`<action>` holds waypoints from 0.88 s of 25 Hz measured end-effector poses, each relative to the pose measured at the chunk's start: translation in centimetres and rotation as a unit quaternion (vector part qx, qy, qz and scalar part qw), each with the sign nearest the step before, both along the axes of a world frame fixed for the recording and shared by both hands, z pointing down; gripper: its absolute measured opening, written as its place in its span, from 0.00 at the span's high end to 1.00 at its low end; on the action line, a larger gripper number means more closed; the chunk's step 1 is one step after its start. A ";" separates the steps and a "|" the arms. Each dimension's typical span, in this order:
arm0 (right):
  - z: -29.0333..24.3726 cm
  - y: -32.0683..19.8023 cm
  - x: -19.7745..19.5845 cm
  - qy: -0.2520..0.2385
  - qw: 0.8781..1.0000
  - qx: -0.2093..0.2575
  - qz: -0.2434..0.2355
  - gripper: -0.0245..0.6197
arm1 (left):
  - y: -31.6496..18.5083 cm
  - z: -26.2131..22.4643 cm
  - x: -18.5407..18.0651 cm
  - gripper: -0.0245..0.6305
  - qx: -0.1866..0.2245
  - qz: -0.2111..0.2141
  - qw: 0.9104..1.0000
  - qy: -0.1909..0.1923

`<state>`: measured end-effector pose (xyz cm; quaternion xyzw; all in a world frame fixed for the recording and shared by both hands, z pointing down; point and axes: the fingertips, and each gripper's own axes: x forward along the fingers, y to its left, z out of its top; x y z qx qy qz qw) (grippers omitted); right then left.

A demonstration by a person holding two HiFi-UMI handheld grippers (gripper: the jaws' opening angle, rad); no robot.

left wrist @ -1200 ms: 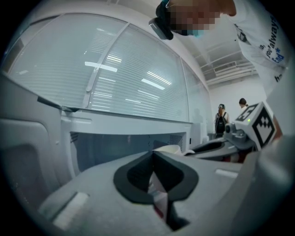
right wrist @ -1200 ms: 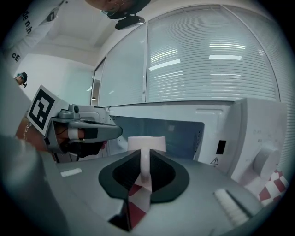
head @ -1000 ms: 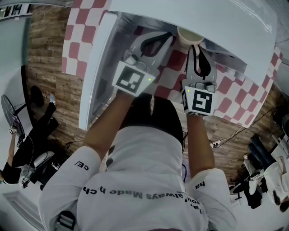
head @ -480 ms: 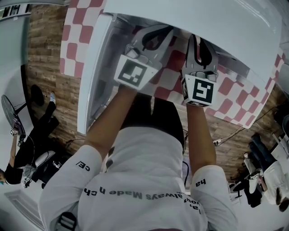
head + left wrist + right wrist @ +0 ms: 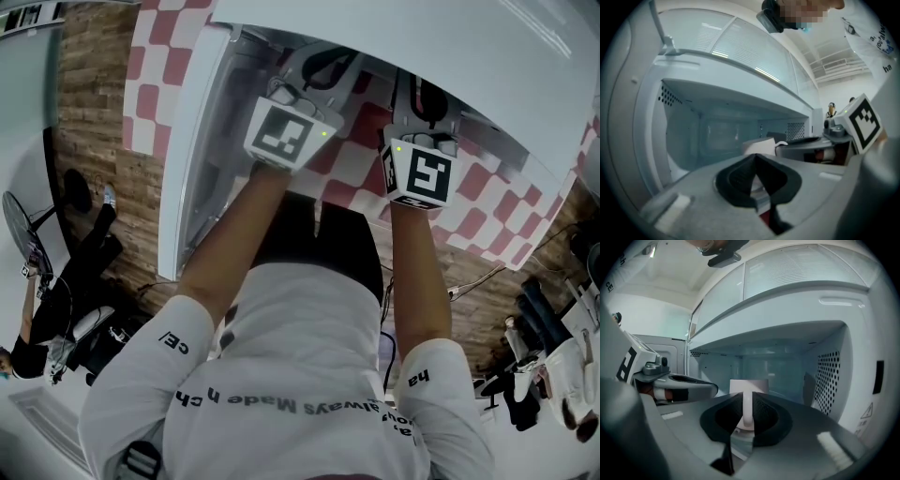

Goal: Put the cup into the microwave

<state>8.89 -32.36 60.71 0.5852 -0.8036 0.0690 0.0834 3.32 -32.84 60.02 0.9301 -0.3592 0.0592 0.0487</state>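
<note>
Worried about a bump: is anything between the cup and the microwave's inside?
Nothing visible. The cup in the right gripper faces the bare cavity of the microwave; the left gripper sits beside it.

Microwave cavity (image 5: 778, 366) stands open, room narrowed by the left gripper (image 5: 755, 159) and the perforated side wall (image 5: 829, 380)

Cool, even room light. Bright streaks of glare lie on the microwave (image 5: 740, 51) top above the fingers (image 5: 736, 185); its cavity beyond them is dim and bluish. Both gripper views bend hard at their black-vignetted edges, and the near fingers are soft-focused.
</note>
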 end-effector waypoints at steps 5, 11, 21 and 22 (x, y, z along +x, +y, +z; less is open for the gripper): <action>0.5 -0.2 0.0 0.003 1.000 0.009 -0.004 0.90 | -0.2 -0.1 0.0 0.96 0.003 0.001 1.000 0.000; 1.3 0.4 -0.1 0.010 1.000 -0.004 -0.006 0.90 | -0.1 -0.1 0.0 0.96 0.000 0.002 1.000 -0.002; 2.2 0.8 0.3 0.014 0.999 -0.037 -0.010 0.88 | 0.9 -1.1 0.1 0.96 -0.001 0.004 1.000 -0.005; 2.1 0.9 0.4 0.014 0.999 -0.040 -0.009 0.85 | 1.1 -1.3 0.1 0.96 0.000 0.005 1.000 -0.005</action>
